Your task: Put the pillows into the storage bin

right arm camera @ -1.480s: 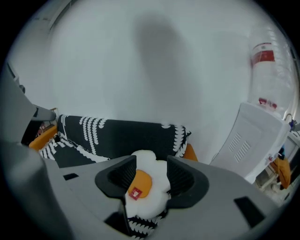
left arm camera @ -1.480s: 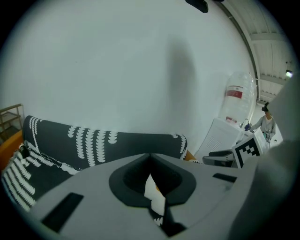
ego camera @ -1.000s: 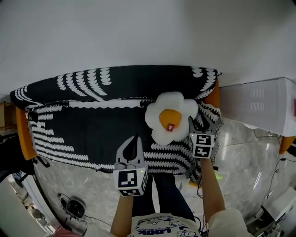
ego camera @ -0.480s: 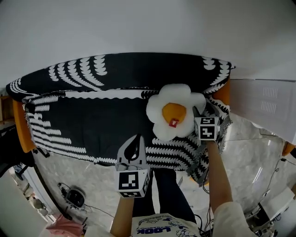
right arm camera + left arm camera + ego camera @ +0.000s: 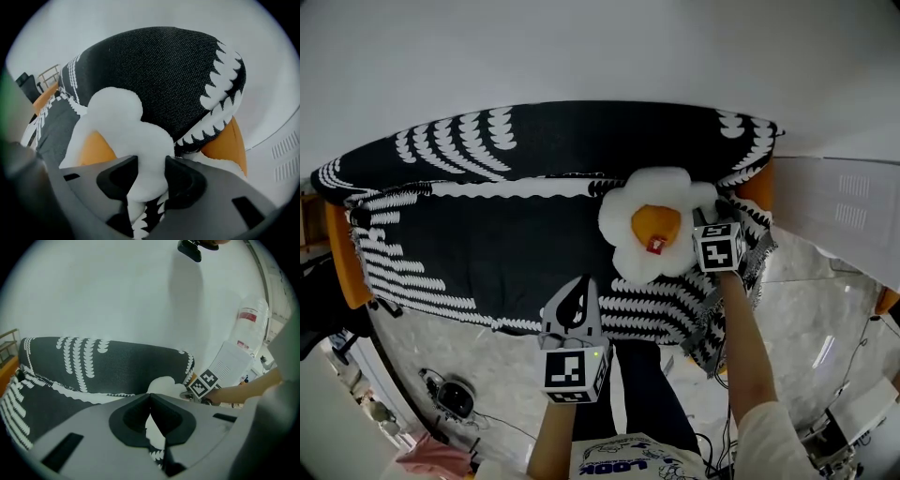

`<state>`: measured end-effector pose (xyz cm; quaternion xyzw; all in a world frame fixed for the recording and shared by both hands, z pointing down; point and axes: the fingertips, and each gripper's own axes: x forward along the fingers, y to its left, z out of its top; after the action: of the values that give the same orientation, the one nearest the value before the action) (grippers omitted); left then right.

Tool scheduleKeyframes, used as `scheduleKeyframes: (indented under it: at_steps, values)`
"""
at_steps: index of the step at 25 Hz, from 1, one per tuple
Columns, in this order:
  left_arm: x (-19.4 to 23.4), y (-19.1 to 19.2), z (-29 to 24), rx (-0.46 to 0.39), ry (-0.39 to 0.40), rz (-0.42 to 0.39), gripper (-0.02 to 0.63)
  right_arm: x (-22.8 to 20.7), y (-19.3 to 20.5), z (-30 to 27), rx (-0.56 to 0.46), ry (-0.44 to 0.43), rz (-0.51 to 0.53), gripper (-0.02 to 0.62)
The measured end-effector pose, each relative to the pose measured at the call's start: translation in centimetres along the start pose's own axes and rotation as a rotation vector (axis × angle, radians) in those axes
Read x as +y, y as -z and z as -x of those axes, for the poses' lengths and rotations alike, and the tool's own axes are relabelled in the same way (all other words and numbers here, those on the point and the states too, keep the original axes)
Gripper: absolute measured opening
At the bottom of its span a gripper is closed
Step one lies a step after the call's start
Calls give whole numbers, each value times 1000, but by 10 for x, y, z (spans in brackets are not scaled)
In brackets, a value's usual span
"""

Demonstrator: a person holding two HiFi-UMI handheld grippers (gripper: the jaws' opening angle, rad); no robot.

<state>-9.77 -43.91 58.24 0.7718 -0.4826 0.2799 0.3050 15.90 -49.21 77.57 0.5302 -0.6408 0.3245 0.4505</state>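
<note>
Pinching the flower pillow (image 5: 654, 228) by its right-hand petal with the right gripper (image 5: 151, 174), with fingers just closed further and now pressed on the white plush. Lying flat on the sofa (image 5: 487, 244) seat, against the backrest. Holding the left gripper (image 5: 573, 302) well short of it, fingers together, empty.

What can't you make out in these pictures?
Flower pillow, right petals: head view, hidden behind the marker cube of the right gripper, whose jaws have just been closing on a petal.
White box: head view, cut off by the right edge; whether it is the storage bin is unclear.
Red tag on the pillow: head view, too small to read.
</note>
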Motion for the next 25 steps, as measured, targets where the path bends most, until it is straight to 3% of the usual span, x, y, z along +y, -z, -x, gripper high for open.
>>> scheduleKeyframes:
  at_steps: [4, 8, 16, 25]
  values:
    - [5, -1, 7, -13, -9, 3, 14, 0, -1, 12, -43, -1, -78, 111]
    - [10, -3, 21, -29, -11, 5, 14, 6, -3, 40, -94, 5, -138, 66]
    - [20, -17, 66, -100, 4, 9, 14, 61, -25, 123, -225, -2, -173, 43]
    - [30, -37, 142, -201, 57, -23, 14, 106, -53, 248, -384, 116, -112, 34]
